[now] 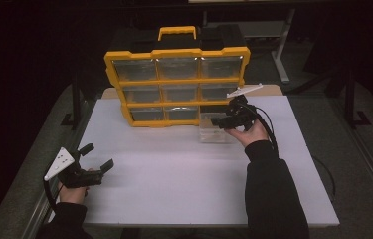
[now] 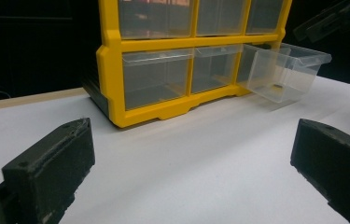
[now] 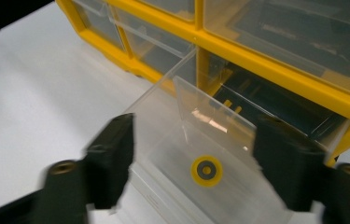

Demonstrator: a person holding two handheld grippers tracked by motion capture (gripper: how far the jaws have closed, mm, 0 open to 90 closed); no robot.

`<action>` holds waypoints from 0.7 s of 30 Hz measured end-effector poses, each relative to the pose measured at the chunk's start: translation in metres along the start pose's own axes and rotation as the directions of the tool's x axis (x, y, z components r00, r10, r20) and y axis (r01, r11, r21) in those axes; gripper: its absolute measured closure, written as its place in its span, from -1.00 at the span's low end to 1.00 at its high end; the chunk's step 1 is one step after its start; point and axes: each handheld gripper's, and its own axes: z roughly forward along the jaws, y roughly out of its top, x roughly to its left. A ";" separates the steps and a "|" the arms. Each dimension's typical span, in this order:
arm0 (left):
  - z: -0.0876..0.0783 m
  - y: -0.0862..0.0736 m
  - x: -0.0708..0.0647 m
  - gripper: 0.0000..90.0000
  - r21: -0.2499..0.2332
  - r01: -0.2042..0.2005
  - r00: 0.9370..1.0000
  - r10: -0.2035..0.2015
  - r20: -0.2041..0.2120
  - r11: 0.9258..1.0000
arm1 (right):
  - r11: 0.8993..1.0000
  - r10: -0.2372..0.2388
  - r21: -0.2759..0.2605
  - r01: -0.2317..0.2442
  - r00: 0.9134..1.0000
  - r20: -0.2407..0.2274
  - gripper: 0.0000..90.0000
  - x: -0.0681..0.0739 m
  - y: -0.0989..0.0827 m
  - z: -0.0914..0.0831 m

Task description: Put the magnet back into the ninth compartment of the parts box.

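My left claw (image 1: 96, 157) sits low at the near left corner of the table, its jaws spread wide apart with nothing between them; in its own view those jaws frame bare tabletop and the cabinet beyond. My right claw (image 1: 217, 121) hangs over the pulled-out drawer at the far right, jaws also apart; in its own view they straddle the drawer's front without my being able to tell whether they touch it.

The table (image 1: 184, 184) is a plain white slab, bare across its whole near half; around it the room is dark, with grey floor on both sides and a metal frame leg (image 1: 281, 55) visible behind.

The cabinet (image 1: 178, 53) is yellow, with a carrying handle (image 1: 176, 32) on top, and stands upright at the far edge, holding three rows of three clear drawers; the ones still pushed in look empty from my left claw's view. The bottom right drawer (image 2: 284, 70) is drawn well out of its slot and rests on the table, just in front of the cabinet. Inside it, seen from my right claw's view, a small yellow ring with a dark centre (image 3: 206, 170) lies flat on the floor of the drawer; a clear divider (image 3: 210, 116) stands upright just behind it.
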 end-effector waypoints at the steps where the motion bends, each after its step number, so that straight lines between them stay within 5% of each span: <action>1: 0.000 0.000 0.000 -1.00 0.000 0.000 1.000 0.000 0.000 1.000 | 1.000 0.000 0.000 0.000 1.000 0.000 -0.52 0.000 0.000 0.000; 2: 0.000 0.000 0.000 -1.00 -0.001 -0.001 1.000 0.001 0.001 1.000 | 1.000 0.009 -0.008 -0.009 1.000 -0.001 -0.69 -0.001 -0.001 0.000; 9: 0.000 0.000 0.000 -1.00 0.000 0.000 1.000 0.000 0.000 1.000 | 1.000 0.004 -0.029 -0.004 1.000 -0.003 -0.94 -0.001 -0.006 -0.004; 21: 0.000 0.000 0.000 -1.00 0.000 0.004 1.000 -0.004 0.001 1.000 | 0.999 0.015 -0.051 -0.014 1.000 0.018 -1.00 0.003 -0.017 -0.013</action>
